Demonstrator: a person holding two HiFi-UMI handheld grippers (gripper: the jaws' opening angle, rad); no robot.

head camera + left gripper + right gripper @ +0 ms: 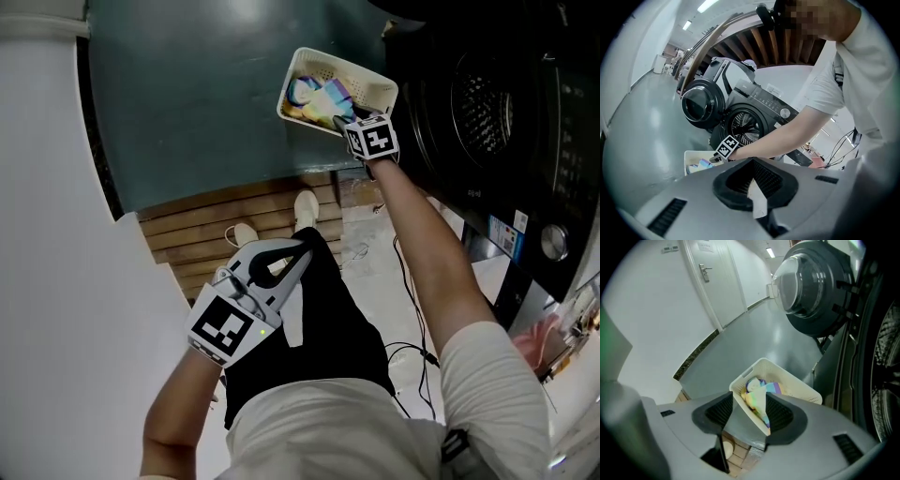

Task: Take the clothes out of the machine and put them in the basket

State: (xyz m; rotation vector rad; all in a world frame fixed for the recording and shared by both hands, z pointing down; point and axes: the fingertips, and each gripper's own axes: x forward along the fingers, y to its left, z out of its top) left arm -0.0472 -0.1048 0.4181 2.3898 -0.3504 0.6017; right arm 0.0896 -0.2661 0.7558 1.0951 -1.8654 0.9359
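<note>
Clothes (319,97) lie in one basket (377,90); right gripper (339,122) jaws spread empty, left gripper (302,253) jaws together.

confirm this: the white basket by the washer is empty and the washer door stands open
Wrong on one point: the basket holds multicoloured clothes, as the right gripper view shows. The washer door does stand open.

So the basket (380,89) sits on the floor (206,84) right beside the machine (506,112), on its left in the head view, clothes (319,96) piled inside, the door (811,287) swung open beyond it.
</note>
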